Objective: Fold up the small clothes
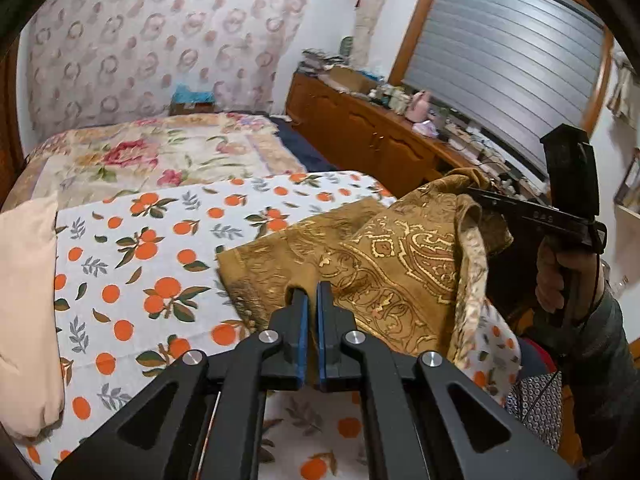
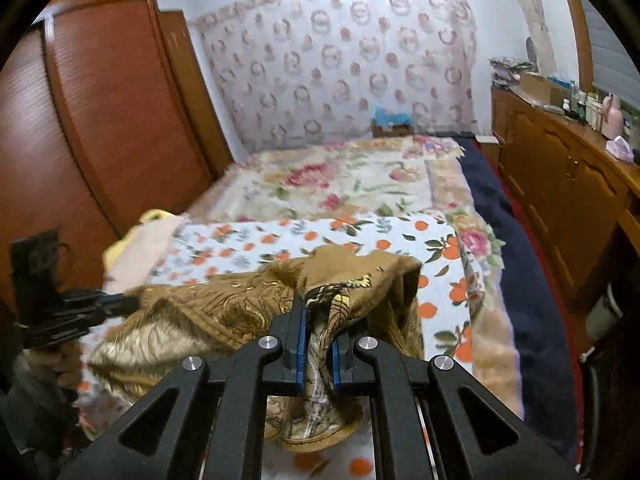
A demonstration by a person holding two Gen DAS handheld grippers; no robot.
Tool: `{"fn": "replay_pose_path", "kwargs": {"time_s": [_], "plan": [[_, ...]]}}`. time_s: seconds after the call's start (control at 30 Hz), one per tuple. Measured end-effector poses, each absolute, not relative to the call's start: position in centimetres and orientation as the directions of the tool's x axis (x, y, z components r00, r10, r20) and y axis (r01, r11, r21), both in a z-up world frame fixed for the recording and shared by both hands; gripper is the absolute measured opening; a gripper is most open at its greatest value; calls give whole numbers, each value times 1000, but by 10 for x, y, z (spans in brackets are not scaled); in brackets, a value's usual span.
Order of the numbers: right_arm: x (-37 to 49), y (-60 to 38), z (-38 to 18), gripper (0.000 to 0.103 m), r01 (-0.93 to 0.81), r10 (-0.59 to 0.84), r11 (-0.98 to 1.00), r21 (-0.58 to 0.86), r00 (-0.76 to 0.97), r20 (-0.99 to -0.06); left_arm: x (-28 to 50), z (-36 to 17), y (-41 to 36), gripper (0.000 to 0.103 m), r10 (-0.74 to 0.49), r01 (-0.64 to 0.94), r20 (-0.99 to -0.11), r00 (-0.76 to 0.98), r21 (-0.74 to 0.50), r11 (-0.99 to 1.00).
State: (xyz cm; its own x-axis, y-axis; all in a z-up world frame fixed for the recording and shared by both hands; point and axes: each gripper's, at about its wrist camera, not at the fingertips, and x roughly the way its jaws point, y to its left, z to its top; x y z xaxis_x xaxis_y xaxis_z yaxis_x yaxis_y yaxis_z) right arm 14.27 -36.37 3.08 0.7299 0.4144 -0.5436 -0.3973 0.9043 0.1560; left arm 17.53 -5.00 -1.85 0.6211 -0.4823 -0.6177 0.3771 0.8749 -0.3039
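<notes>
A brown garment with a gold paisley pattern is held up over the orange-print sheet on the bed. My left gripper is shut on its near edge. My right gripper is shut on a bunched fold of the same garment, which hangs down between the jaws. In the left wrist view the right gripper holds the garment's raised far corner at right. In the right wrist view the left gripper bites the cloth's left edge.
A pale pink pillow lies at the sheet's left. A floral blanket covers the far bed. A wooden sideboard with clutter runs along the right wall under a shuttered window. A wooden wardrobe stands at left.
</notes>
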Motion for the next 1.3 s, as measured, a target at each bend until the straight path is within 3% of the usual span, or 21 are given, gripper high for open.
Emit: {"fn": "replay_pose_path", "kwargs": {"time_s": [0.2,0.27,0.33,0.43,0.57,0.87,1.17,1.2,1.23,1.27,1.3], "plan": [[174,-340,31,8,-409,405,902,137,696,-592,192,-34,-48,11,-452,357,-657,603,-284,890],[178,-341,36,8,-411,404,902,134,691,-599,194,-34,-48,17,-445,363,-665,600,-270,892],[182,-341,38,8,-413,404,901,134,683,-608,192,-33,-44,39,-430,358,-657,620,-251,899],[177,-341,38,8,-430,424,891,145,675,-604,182,-33,-37,56,-421,362,-643,640,-230,903],[171,-348,36,8,-430,427,891,145,687,-588,161,-44,-28,61,-404,357,-654,640,-213,910],[177,-340,31,8,-394,370,914,97,712,-596,122,-60,-39,61,-487,367,-654,579,-324,872],[160,-345,32,8,-368,351,925,92,740,-574,126,-64,-93,61,-526,470,-663,533,-285,836],[156,-346,33,8,-368,353,925,94,741,-571,126,-66,-98,54,-517,485,-668,536,-258,836],[154,-348,34,8,-371,356,924,95,740,-570,128,-68,-100,26,-499,480,-683,534,-241,844],[151,-349,35,8,-374,358,923,94,739,-570,129,-69,-100,11,-491,476,-698,522,-239,846],[146,-351,36,8,-377,358,922,89,740,-569,127,-67,-99,8,-504,485,-696,512,-250,838]]}}
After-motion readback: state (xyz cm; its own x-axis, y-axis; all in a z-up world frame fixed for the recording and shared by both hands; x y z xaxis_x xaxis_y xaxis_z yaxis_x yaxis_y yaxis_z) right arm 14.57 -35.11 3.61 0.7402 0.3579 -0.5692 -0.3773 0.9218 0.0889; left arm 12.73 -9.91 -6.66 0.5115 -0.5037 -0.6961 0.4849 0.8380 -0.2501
